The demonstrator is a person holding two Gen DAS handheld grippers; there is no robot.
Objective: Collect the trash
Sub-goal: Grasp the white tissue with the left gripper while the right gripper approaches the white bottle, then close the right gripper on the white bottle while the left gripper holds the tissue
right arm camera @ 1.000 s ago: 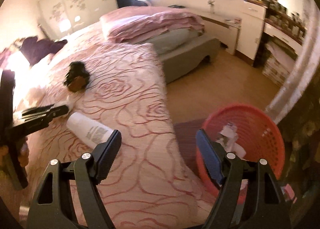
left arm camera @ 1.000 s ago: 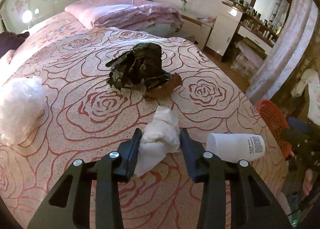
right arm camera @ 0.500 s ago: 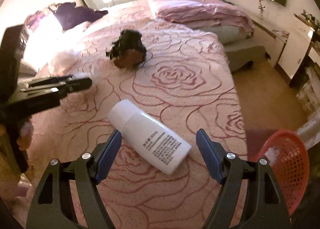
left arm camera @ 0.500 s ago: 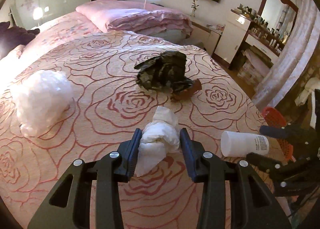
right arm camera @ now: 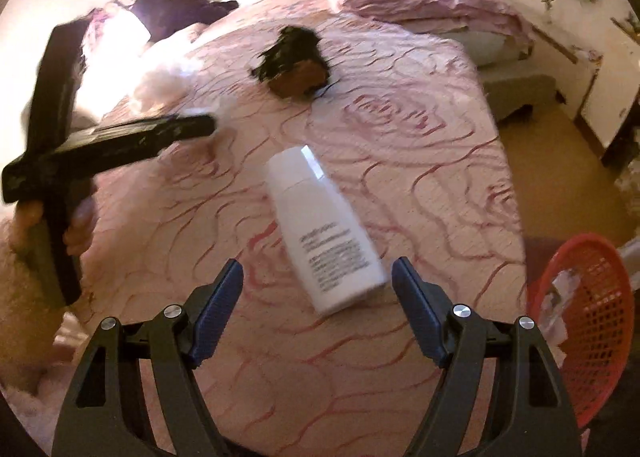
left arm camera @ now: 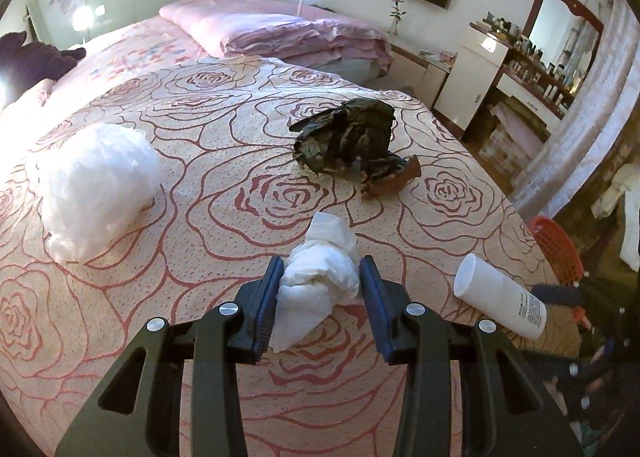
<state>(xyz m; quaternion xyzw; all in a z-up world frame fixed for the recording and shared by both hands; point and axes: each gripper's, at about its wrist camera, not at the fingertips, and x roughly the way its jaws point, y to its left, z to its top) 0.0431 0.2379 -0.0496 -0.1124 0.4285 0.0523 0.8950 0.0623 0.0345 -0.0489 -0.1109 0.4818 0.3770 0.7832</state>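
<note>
Four bits of trash lie on the big bed [left arm camera: 224, 161] with the rose cover. Biggest is the puffy clear plastic bag [left arm camera: 94, 189], near the left edge of the bed. Next is the crumpled black bag [left arm camera: 346, 137] in the middle, with a brown scrap touching it. Then comes the white bottle [right arm camera: 324, 229], lying on its side near the right edge of the bed. Smallest is the white tissue wad [left arm camera: 320, 277], close to the front edge.

Off the bed, past its right edge, stands the red basket [right arm camera: 588, 337] with some white scraps in it.

The left gripper [left arm camera: 320, 297] is pinching the tissue wad between its two blue pads. The right gripper [right arm camera: 318, 297] has its fingers spread wide, one on each side of the bottle's bottom end, not touching it.

I think this is the picking-up step. Next, the right fingers should go down around the bottle and squeeze. Then both things need to go over the basket and be dropped in.
</note>
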